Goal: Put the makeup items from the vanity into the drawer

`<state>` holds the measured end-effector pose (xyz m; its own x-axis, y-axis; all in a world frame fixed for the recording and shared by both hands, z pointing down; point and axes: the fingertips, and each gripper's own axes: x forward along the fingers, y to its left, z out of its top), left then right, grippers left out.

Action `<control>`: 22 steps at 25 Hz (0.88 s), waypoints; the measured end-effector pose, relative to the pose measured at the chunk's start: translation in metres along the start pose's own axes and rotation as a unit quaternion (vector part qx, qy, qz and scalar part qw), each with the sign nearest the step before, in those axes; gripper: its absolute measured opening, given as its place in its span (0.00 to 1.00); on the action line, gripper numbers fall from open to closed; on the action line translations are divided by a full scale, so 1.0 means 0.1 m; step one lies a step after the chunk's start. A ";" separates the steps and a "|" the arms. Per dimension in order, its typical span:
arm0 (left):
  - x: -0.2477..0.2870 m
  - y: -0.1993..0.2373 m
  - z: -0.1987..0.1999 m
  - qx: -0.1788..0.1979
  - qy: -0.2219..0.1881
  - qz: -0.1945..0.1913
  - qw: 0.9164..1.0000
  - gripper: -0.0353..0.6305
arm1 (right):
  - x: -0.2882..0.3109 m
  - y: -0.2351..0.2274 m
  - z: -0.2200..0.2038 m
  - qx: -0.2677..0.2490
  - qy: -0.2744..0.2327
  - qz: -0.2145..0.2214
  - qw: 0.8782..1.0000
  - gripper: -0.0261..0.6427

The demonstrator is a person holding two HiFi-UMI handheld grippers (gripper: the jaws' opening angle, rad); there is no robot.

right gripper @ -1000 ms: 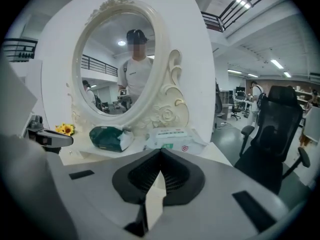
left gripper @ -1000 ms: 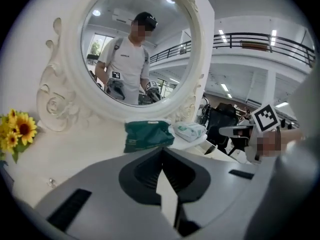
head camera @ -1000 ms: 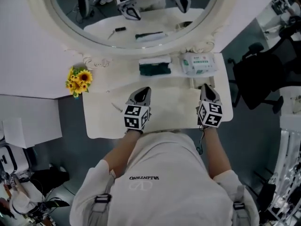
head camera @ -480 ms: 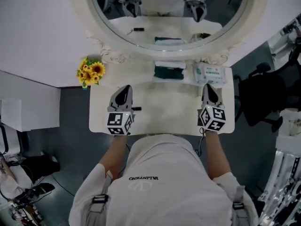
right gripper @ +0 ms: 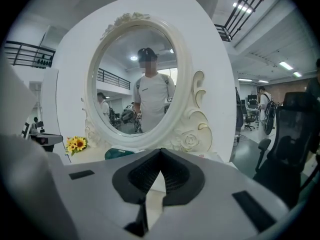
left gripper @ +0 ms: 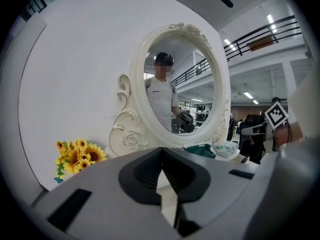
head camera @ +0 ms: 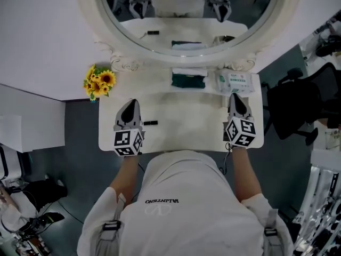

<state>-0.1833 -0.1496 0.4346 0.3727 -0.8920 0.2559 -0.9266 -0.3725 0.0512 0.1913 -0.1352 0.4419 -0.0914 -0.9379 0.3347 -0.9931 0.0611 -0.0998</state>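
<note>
A small black makeup stick (head camera: 150, 122) lies on the white vanity top (head camera: 186, 132), just right of my left gripper (head camera: 129, 105). That gripper is shut and holds nothing, near the top's left front corner. My right gripper (head camera: 234, 96) is also shut and empty, near the right edge. A dark green pouch (head camera: 188, 80) with a white cloth on it sits at the back under the mirror. A pack of wipes (head camera: 233, 81) lies beside it. In the left gripper view the shut jaws (left gripper: 161, 156) point at the mirror, and the pouch (left gripper: 200, 150) shows beyond them. No drawer is in view.
An oval mirror (head camera: 181, 15) in a carved white frame stands at the back. Sunflowers (head camera: 98, 81) sit off the top's left rear corner. A black office chair (head camera: 295, 103) stands on the grey floor to the right. The person's torso covers the vanity's front edge.
My left gripper has moved left across the top, from right of the black stick to left of it, and nearer the front edge. The right gripper has hardly moved.
</note>
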 end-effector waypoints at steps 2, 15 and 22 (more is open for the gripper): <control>0.01 -0.02 0.00 0.000 0.002 -0.001 1.000 0.05 | -0.02 -0.02 -0.02 0.007 0.003 -0.003 1.000 0.05; 0.05 -0.07 0.04 0.000 -0.008 -0.008 1.000 0.05 | -0.08 0.00 -0.07 -0.002 0.008 -0.005 1.000 0.05; 0.08 -0.11 0.04 0.001 -0.003 -0.012 1.000 0.05 | -0.09 -0.02 -0.10 -0.004 0.014 -0.010 1.000 0.05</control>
<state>-0.1703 -0.1535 0.4326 0.3949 -0.8846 0.2480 -0.9174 -0.3942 0.0547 0.1933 -0.1239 0.4482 -0.0733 -0.9293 0.3619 -0.9953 0.0449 -0.0863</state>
